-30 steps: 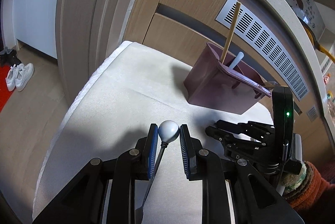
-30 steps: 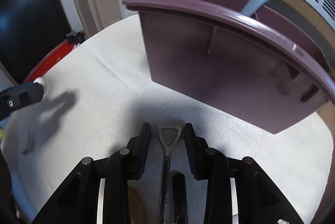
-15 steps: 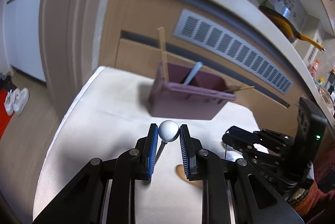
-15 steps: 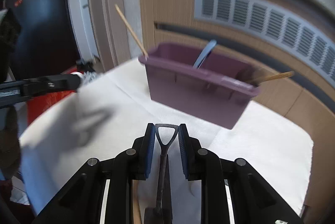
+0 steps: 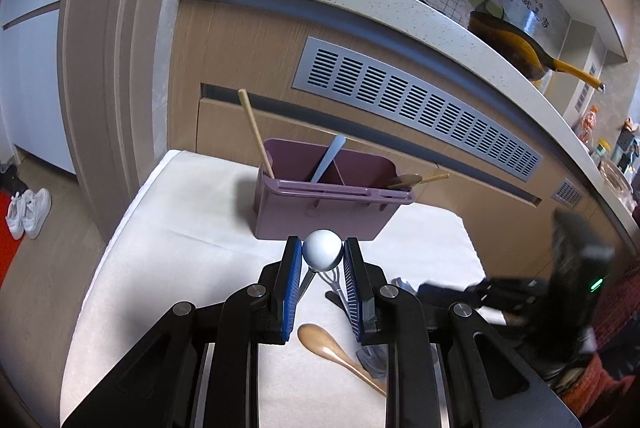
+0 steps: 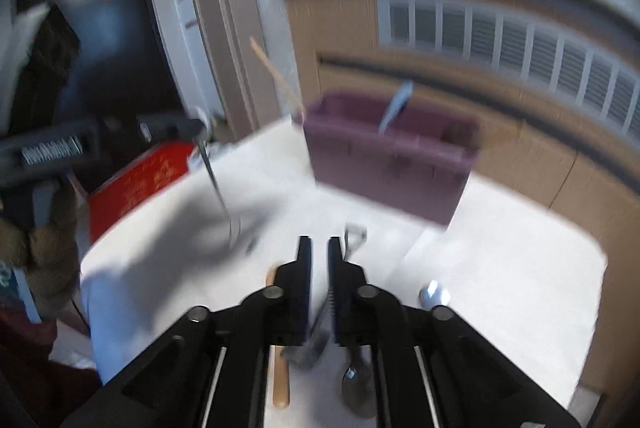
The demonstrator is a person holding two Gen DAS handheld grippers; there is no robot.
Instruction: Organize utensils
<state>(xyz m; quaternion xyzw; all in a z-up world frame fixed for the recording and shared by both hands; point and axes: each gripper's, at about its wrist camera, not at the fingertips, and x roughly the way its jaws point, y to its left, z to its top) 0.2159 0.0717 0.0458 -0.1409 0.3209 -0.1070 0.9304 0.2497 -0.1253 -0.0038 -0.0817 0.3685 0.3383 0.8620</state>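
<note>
A white ball-ended utensil (image 5: 322, 255) is held tight in the left tool (image 5: 320, 260); the right tool (image 6: 319, 252), just narrowed, looks clamped on a metal handle (image 6: 354, 236).

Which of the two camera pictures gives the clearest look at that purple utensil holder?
The left wrist view: the purple holder is sharp there, showing its dividers and the utensils standing inside. The right wrist view shows the same holder only as a motion-blurred purple box.
</note>
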